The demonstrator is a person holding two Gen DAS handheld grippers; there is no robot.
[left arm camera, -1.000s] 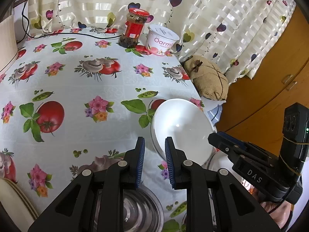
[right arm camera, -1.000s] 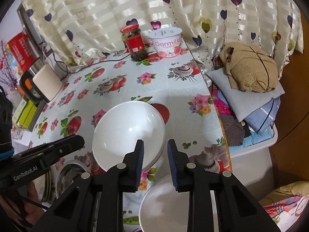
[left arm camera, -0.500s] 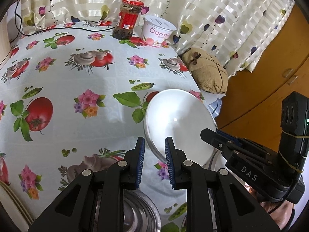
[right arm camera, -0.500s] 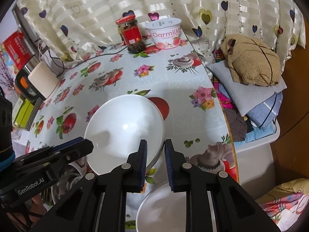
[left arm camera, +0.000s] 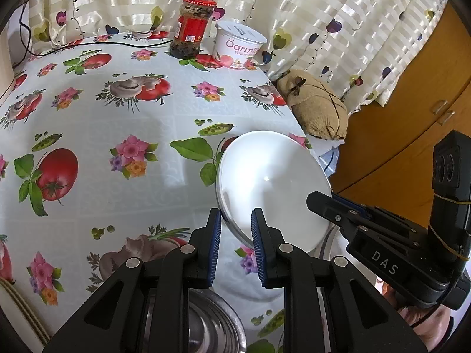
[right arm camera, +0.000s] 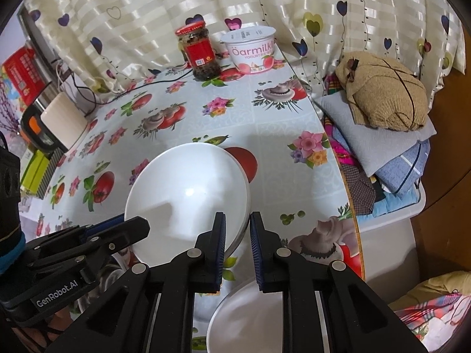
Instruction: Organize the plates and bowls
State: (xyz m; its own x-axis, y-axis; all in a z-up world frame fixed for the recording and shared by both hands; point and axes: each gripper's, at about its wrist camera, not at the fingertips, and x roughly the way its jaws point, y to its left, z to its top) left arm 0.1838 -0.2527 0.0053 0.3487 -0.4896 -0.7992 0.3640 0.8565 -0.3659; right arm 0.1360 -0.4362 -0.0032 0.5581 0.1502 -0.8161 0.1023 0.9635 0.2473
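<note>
**Q:** What's going on across the bench (left arm camera: 123, 123) with the fruit-and-flower cloth?

**A:** I'm sorting crockery at its near right corner. The far edge keeps a red-lidded jar (left arm camera: 192, 26) and a yogurt tub (left arm camera: 238, 45) against the curtain, well apart from the work, so nothing stands in the way.

**Q:** And the big white bowl (right arm camera: 188, 200)?

**A:** It's tilted up off the cloth, held on both sides. My left claw (left arm camera: 235, 228) straddles its near left rim, one blue pad inside and one outside. My right claw (right arm camera: 238, 229) does the same on the opposite rim. Both are clenched on the bowl's edge, as far as I can judge; the gaps are narrow and the rim runs between the pads. A rim pinched on two sides keeps a slick, wide bowl from swinging, which I take to be the reason for using both.

**Q:** Where is it headed?

**A:** My guess is onto another piece. A second white dish (right arm camera: 253, 317) lies flat below my right claw, at the near edge of the bench, and a steel bowl (left arm camera: 206, 326) sits under my left one. Which of them takes it, I can't say.

**Q:** What could go wrong?

**A:** Glazed ware can slip from a shallow pinch, and the bench edge is close on the right.
</note>
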